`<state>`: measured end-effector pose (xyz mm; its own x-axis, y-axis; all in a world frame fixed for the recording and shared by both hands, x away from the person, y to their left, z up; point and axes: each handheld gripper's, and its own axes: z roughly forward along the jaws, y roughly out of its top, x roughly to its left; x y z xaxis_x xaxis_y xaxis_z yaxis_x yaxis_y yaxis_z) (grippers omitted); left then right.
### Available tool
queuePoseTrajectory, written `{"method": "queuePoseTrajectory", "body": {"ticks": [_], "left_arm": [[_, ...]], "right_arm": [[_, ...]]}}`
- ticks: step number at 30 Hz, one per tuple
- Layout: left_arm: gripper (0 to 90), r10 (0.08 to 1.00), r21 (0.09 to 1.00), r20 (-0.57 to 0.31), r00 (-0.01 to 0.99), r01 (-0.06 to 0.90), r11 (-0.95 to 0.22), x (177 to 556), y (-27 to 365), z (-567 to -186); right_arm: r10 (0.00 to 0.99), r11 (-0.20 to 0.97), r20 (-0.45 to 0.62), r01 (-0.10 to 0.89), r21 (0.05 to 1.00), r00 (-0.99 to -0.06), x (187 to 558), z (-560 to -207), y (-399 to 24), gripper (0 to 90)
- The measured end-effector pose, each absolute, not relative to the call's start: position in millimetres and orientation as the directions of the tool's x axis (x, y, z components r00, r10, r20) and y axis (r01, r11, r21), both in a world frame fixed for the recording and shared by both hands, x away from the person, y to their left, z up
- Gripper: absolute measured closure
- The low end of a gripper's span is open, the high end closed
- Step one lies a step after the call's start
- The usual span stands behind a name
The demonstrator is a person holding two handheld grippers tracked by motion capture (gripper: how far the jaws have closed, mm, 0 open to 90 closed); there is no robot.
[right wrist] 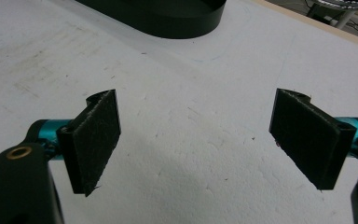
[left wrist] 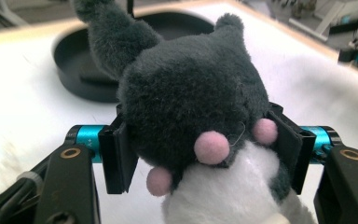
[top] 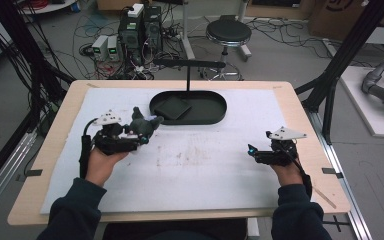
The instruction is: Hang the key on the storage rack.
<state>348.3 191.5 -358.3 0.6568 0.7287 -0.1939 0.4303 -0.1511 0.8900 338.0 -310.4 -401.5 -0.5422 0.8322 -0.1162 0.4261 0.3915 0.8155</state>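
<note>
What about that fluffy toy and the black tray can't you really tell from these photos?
- Plush toy: its lower body is cut off by the bottom edge of the left gripper view; in the high view it is too small to make out.
- Tray: the flat dark square inside is too small to identify in the high view; the toy hides it in the left gripper view.

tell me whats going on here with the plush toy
A person sits at a table with a gripper in each hand. The left gripper is shut on a dark grey plush toy with pink spots and a white belly, holding it just short of the black oval tray. The right gripper is open with nothing between its jaws, over the white mat on the other side. A dark square item lies in the tray.
</note>
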Motion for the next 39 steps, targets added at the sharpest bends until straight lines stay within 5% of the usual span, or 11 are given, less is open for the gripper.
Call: {"method": "queuePoseTrajectory", "body": {"ticks": [22,39], "left_arm": [[35.3,0.703,0.930,-0.278,0.655,0.366,0.028,453.3,180.2,-289.7],[35.3,0.747,0.908,-0.278,0.604,0.418,0.001,495.7,163.8,-316.4]], "right_arm": [[0.832,0.381,-0.109,0.418,0.825,-0.543,339.4,-400.3,-313.3,16.5],[0.839,0.367,-0.097,0.425,0.828,-0.535,338.8,-400.5,-319.1,16.5]]}}
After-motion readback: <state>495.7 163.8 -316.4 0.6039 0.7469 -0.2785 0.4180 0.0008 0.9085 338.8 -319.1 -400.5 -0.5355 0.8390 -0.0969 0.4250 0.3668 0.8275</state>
